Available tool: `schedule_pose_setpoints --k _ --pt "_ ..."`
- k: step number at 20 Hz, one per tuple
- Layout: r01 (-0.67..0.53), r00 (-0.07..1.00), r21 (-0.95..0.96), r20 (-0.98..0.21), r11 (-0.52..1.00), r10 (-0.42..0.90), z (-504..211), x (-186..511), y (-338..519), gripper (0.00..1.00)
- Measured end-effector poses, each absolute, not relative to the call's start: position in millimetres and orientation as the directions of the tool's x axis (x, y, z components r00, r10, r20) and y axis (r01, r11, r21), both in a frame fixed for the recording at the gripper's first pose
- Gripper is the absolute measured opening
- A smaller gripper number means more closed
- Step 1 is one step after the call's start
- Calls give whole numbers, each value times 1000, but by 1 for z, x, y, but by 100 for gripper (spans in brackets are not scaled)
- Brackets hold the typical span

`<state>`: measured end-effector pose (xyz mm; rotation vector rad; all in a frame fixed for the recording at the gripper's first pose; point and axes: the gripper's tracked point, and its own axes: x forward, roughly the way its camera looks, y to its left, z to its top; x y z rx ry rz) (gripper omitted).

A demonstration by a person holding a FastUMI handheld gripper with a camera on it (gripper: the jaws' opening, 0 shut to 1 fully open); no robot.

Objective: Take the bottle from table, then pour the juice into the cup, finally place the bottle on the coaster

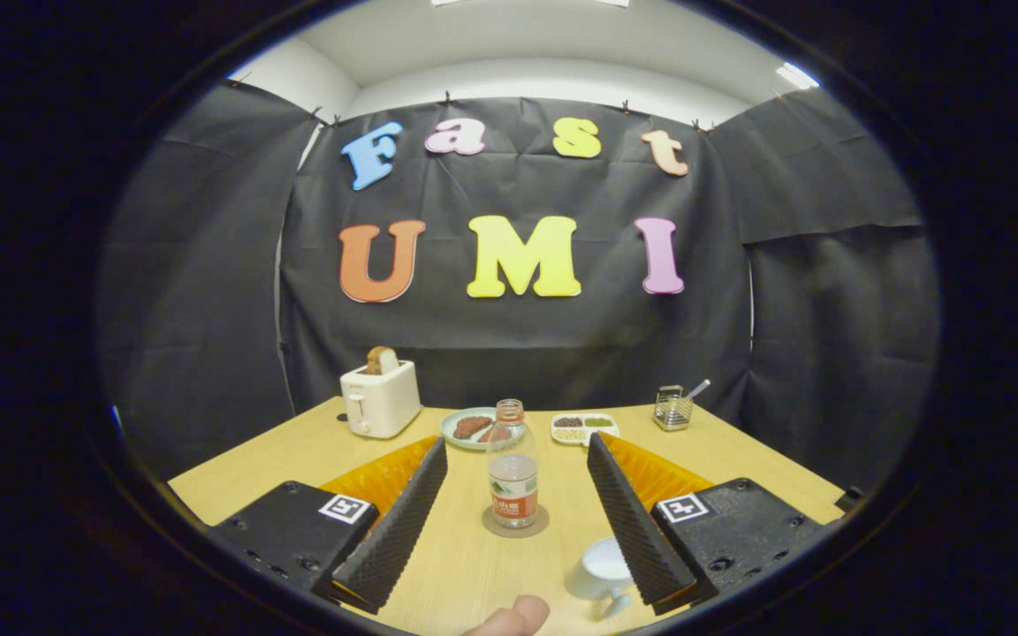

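Bottle placement looks like the step in hand, and by my judgement it is nearly finished: the clear plastic bottle with a red-and-white label (512, 468) stands upright on the round brown coaster (516, 525), in the middle of the light wooden bench (739, 450). The gripper (518, 508) has its two black ribbed fingers (394, 521) spread wide apart, one on each side of the bottle, and neither of them touches it. So the fingers are open and hold nothing.

The white cup with a handle (602, 574) stands close to the inner side of the right finger, nearer to the camera than the bottle. Something pale fills it, but I cannot tell if this is juice or only the white inside of the cup.

The bottle has no cap, and its upper part looks mostly empty (the label hides the lower part, so the level of liquid is not sure). It stands straight and centred on the coaster, whose rim shows around the base.

If the pouring is done, the next move calls only for drawing the gripper straight back, keeping the fingers wide so that they brush neither the bottle nor the cup.

A fingertip of the person (513, 617) shows between the finger bases. Further away on the bench are a white toaster holding a slice of bread (379, 399), a plate with food (472, 427), a small divided tray (583, 427) and a wire basket (673, 408).
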<state>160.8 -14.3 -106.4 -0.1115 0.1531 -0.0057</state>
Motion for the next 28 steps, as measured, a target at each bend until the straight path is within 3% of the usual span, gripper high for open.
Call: schedule_pose_setpoints --k 4,15,28 --pt "15 994 -82 -108 996 -23 -72 113 -13 100" --pt "32 989 -138 -140 990 -51 -26 -28 -18 100" --pt "9 994 -159 -104 987 -26 -4 -74 -5 100"
